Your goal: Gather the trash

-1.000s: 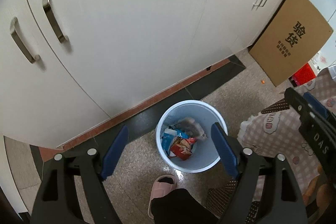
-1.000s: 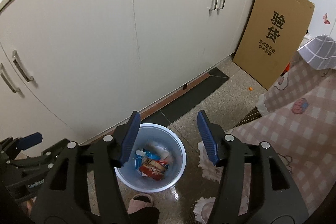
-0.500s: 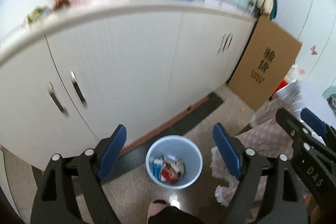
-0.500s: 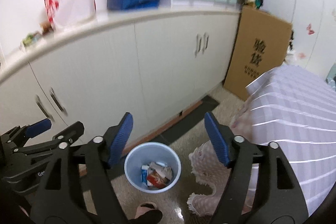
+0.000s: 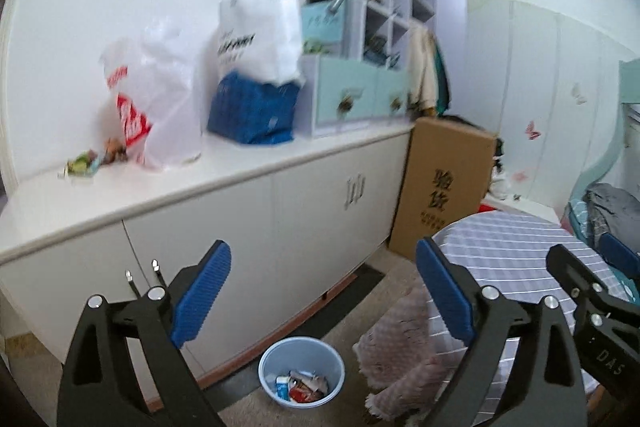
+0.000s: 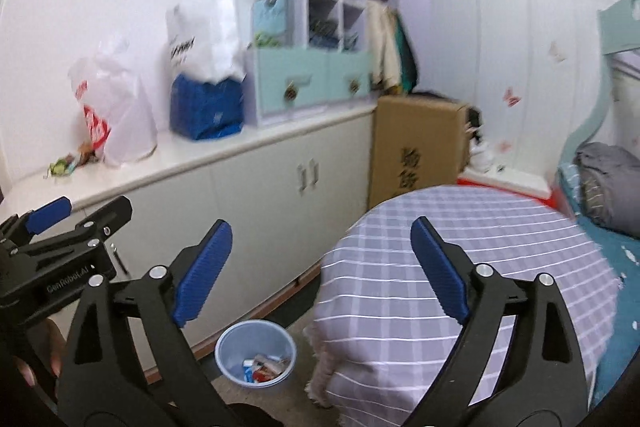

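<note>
Jaws just opened wide on left gripper [image 5: 322, 291] and right gripper [image 6: 320, 267], ribbed blue pads, nothing between. Below on speckled floor: round pale-blue plastic bin [image 5: 301, 371] holding crumpled wrappers [image 5: 302, 385]. Beside it, checked cloth over round tabletop [image 6: 460, 267]. Beyond, glossy white cabinets [image 5: 312, 211].

2 grippers: left gripper [image 5: 322, 293], right gripper [image 6: 320, 269]. 1 blue bin [image 5: 301, 373] at lower centre, wrappers inside too jumbled to count. 2 plastic bags [image 5: 160, 99] and 1 blue bag [image 5: 252, 107] on the counter. 1 cardboard box [image 5: 440, 187]. 1 checked table [image 6: 460, 267].
</note>
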Motion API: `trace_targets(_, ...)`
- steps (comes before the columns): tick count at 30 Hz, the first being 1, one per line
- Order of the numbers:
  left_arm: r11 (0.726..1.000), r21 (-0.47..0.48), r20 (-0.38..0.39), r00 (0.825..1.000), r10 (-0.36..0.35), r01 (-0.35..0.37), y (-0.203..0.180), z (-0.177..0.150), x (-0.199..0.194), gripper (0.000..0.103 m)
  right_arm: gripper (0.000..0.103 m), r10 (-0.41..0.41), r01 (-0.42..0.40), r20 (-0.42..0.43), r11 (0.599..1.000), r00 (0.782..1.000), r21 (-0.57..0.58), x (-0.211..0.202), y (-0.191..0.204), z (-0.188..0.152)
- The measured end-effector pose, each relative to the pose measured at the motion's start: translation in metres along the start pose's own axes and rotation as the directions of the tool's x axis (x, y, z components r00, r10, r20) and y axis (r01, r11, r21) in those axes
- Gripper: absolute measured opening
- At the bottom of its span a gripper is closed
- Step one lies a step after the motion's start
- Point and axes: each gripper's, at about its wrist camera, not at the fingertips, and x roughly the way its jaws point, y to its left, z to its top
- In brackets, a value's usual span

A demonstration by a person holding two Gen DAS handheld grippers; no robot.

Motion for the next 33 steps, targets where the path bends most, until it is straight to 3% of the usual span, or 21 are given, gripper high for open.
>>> trace_targets(6, 0.995, 0.016, 0.036, 0.994, -0.1, 0.099, -0.033, 0.005, -0.057, 0.092, 0.094, -0.066, 0.061, 0.091, 0.996, 0.994, 0.059, -0.067, -0.038, 0.004)
trace_targets(13, 0.988, 0.07, 0.13, 0.98, -0.149, 0.14, -0.065, 0.009, -0.115, 0.093, 0.095, -0.093, 0.078, 0.134, 0.991, 0.987, 0.111, -0.12, -0.067, -0.001)
trace_targets(19, 0.98, 0.101, 0.167, 0.969, -0.184, 0.169, -0.082, 0.007, -0.144, 0.094, 0.095, -0.132, 0.111, 0.178, 0.986, 0.975, 0.124, -0.16, -0.08, -0.004)
trace_targets(33, 0.973, 0.139, 0.194, 0.958, -0.212, 0.187, -0.105, 0.006, -0.172, 0.094, 0.096, -0.16, 0.133, 0.202, 0.981, 0.966, 0.14, -0.188, -0.095, -0.005)
